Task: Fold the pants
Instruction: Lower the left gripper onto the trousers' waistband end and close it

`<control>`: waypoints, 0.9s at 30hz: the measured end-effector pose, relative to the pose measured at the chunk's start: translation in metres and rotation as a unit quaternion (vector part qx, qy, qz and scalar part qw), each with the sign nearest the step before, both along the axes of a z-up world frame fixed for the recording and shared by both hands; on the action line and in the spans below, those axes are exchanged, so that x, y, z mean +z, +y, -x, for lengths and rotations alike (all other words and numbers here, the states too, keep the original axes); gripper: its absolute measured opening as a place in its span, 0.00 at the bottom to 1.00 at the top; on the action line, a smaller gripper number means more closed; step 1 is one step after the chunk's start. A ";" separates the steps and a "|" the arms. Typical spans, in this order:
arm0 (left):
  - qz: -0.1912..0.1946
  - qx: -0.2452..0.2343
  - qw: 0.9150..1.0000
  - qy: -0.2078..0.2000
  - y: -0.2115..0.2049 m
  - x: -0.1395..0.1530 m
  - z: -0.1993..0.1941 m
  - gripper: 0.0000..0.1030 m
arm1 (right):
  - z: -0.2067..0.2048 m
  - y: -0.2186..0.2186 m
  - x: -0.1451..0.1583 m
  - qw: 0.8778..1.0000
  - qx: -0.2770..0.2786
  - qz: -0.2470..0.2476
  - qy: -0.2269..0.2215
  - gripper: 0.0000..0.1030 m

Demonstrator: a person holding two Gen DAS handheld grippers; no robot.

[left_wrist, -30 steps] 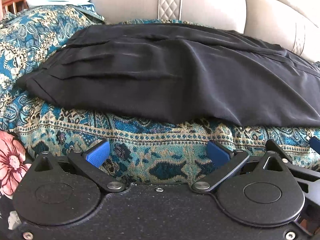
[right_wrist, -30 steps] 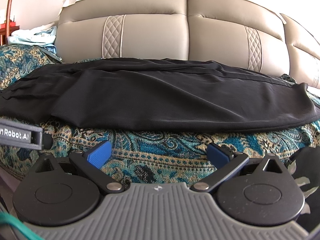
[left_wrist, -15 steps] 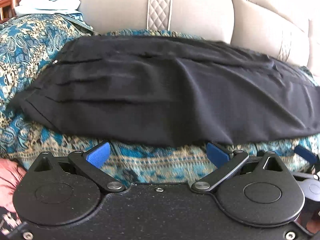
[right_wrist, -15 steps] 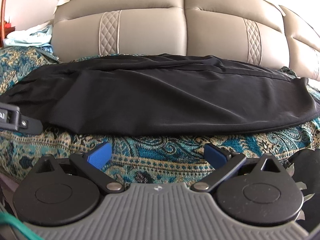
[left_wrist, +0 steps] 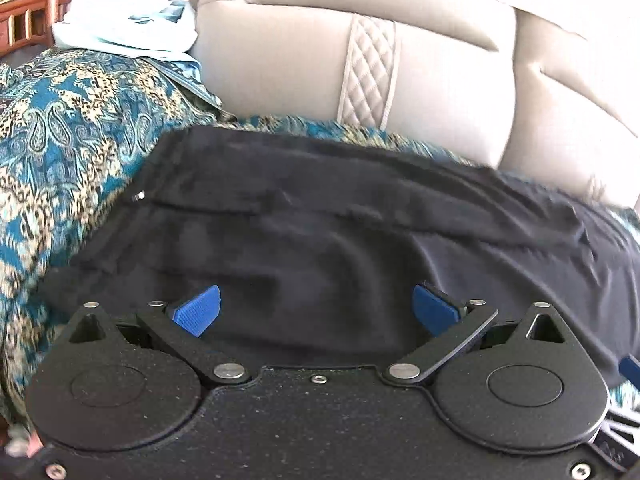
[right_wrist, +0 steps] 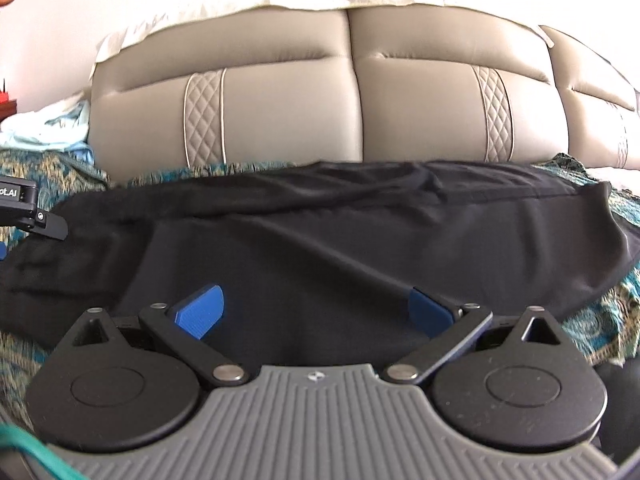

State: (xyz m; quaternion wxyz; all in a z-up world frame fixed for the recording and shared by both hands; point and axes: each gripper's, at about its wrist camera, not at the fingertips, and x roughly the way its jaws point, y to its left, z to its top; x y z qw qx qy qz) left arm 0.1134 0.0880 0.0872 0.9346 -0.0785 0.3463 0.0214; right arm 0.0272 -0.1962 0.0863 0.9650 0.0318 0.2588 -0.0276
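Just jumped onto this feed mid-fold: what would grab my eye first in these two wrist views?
The black pants dominate, spread lengthwise across a teal paisley cover in front of the beige padded backrest. Both tools sit low at the near edge of the pants with blue pads wide apart: the left tool and the right tool, holding nothing. Pale blue cloth is piled at the far left.

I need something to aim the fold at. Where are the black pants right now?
The black pants lie lengthwise on the paisley cover before the beige sofa back, filling both wrist views.
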 end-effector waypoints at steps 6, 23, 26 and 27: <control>0.027 0.030 0.999 0.008 0.031 0.011 -0.052 1.00 | -0.016 0.000 0.009 1.000 0.003 -0.012 -0.016 1.00; 0.045 0.211 0.972 0.088 0.088 -0.026 -0.230 1.00 | -0.044 0.017 -0.004 0.999 0.026 0.026 -0.008 1.00; 0.055 0.242 0.963 0.103 0.096 -0.034 -0.266 1.00 | -0.047 0.018 -0.004 0.999 0.023 0.032 -0.008 1.00; 0.059 0.261 0.958 0.106 0.100 -0.037 -0.277 1.00 | -0.049 0.018 -0.005 0.999 0.021 0.034 -0.007 1.00</control>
